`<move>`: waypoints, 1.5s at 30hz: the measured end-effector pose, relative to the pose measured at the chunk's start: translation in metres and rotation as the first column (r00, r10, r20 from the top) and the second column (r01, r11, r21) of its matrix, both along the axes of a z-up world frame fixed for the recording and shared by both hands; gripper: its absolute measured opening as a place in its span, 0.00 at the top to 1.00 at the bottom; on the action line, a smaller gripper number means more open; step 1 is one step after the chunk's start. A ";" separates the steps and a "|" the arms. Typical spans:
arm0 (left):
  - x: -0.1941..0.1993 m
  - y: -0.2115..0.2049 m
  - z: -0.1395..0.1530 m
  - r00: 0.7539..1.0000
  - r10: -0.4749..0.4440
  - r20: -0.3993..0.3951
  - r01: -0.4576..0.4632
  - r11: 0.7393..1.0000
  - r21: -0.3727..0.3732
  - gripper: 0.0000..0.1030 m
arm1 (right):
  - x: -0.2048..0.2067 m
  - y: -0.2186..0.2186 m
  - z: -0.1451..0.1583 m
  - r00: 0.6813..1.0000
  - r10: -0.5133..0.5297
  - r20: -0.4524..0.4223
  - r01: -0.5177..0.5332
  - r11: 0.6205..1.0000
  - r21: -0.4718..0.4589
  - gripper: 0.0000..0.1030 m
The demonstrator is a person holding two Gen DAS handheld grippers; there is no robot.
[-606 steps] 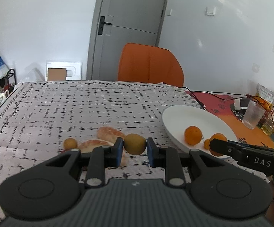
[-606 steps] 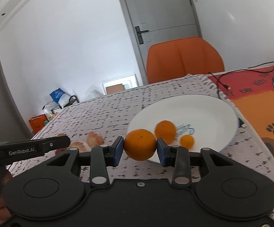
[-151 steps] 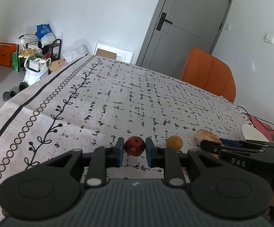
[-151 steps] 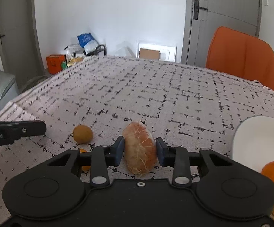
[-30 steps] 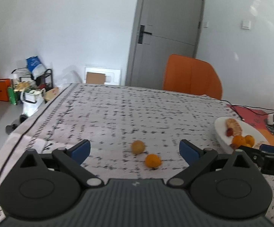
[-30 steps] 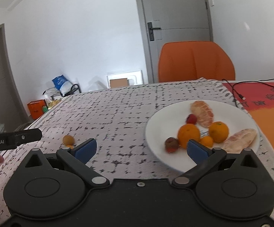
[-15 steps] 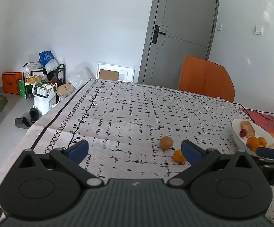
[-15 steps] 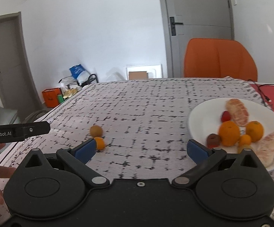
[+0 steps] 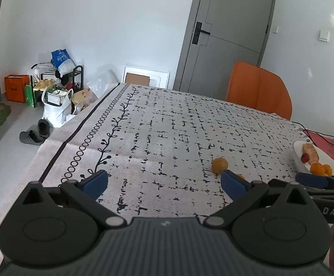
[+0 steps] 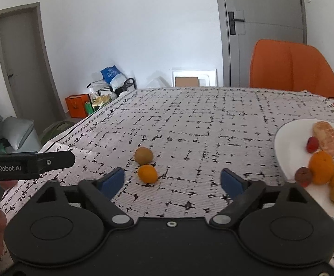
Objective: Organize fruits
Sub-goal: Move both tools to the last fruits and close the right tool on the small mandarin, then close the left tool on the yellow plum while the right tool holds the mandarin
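Two loose fruits lie on the patterned tablecloth: a brownish round fruit (image 10: 143, 155) (image 9: 219, 165) and a small orange (image 10: 147, 173) touching its near side. In the left wrist view the orange (image 9: 240, 176) is mostly hidden behind a blue pad. A white plate (image 10: 282, 154) (image 9: 297, 155) at the right holds several oranges, peeled citrus pieces and small red fruits. My right gripper (image 10: 172, 181) hovers just short of the small orange, its jaws closing with nothing between them. My left gripper (image 9: 164, 182) stands open and empty over bare cloth, left of the two fruits.
An orange chair (image 10: 291, 66) stands at the table's far side before a grey door (image 9: 227, 34). Bags and a rack (image 9: 51, 87) sit on the floor beyond the left edge. A red mat with cables (image 9: 323, 138) lies past the plate.
Both grippers have swung leftward, away from the plate toward the two loose fruits, which now sit nearer in the right view. The right gripper's jaws have narrowed a little.
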State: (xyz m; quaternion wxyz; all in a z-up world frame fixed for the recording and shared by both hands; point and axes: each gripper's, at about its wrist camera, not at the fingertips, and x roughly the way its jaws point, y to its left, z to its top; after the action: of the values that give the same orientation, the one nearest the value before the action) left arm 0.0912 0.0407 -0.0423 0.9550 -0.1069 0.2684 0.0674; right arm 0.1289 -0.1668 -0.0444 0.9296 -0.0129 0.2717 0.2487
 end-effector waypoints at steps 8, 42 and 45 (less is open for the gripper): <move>0.003 0.013 -0.005 1.000 0.015 0.000 -0.015 1.000 -0.012 0.02 | 0.012 0.016 -0.007 0.999 0.034 -0.031 -0.035 0.999 -0.009 0.26; 0.053 -0.016 -0.015 0.993 -0.112 -0.041 0.112 0.994 -0.016 0.31 | 0.035 0.001 -0.010 0.997 0.015 -0.069 -0.015 1.000 0.004 0.79; 0.058 -0.024 -0.016 0.990 -0.131 -0.041 0.131 0.991 -0.011 0.33 | 0.035 -0.008 -0.007 0.998 -0.008 -0.064 0.009 1.000 0.007 0.79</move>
State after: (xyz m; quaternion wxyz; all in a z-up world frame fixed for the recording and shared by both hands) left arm 0.1496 0.0167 -0.0581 0.9510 -0.0917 0.2951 0.0055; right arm 0.1637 -0.1751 -0.0518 0.9215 -0.0002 0.3004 0.2460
